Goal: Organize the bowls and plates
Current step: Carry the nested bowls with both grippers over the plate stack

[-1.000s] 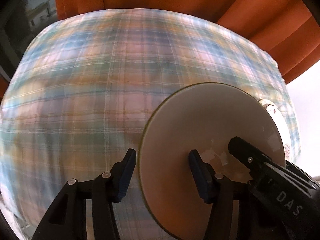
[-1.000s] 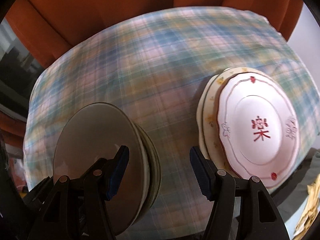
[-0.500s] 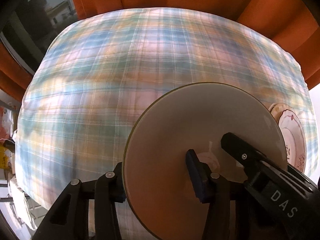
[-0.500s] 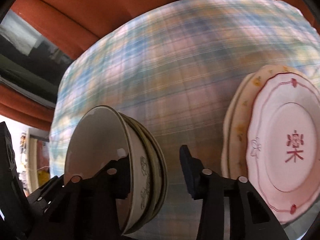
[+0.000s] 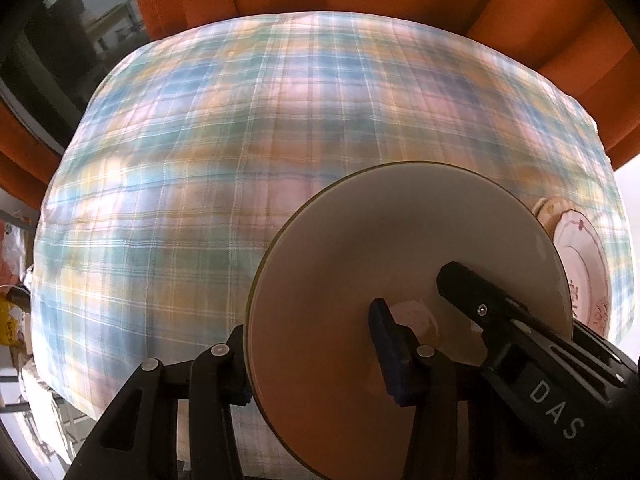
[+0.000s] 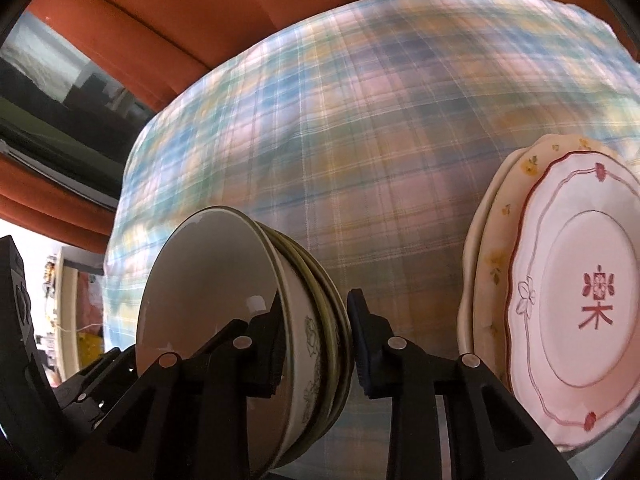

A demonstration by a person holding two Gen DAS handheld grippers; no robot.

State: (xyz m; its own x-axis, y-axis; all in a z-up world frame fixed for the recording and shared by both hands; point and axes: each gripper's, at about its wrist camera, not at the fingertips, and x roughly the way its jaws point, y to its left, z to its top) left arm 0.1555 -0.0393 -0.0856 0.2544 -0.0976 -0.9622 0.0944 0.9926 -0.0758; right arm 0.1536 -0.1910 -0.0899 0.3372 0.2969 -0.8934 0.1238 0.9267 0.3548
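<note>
Our left claw (image 5: 316, 344) is closing astride the rim of the stacked bowls (image 5: 384, 248) on the plaid tabletop (image 5: 240, 160); our right claw (image 6: 316, 332) is closing on the opposite rim, one finger inside; the plates (image 6: 568, 320) sit just beside.

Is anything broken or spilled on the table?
No. The bowls sit nested in a stack, the plates are stacked beside them, and the cloth looks clean. No cracks or spills show.

bowls (image 6: 224, 300): glossy glazed ceramic | plates (image 6: 580, 304): smooth glossy ceramic | bench cloth (image 5: 240, 140): soft matt woven plaid | tongs (image 6: 314, 344): matt black plastic
</note>
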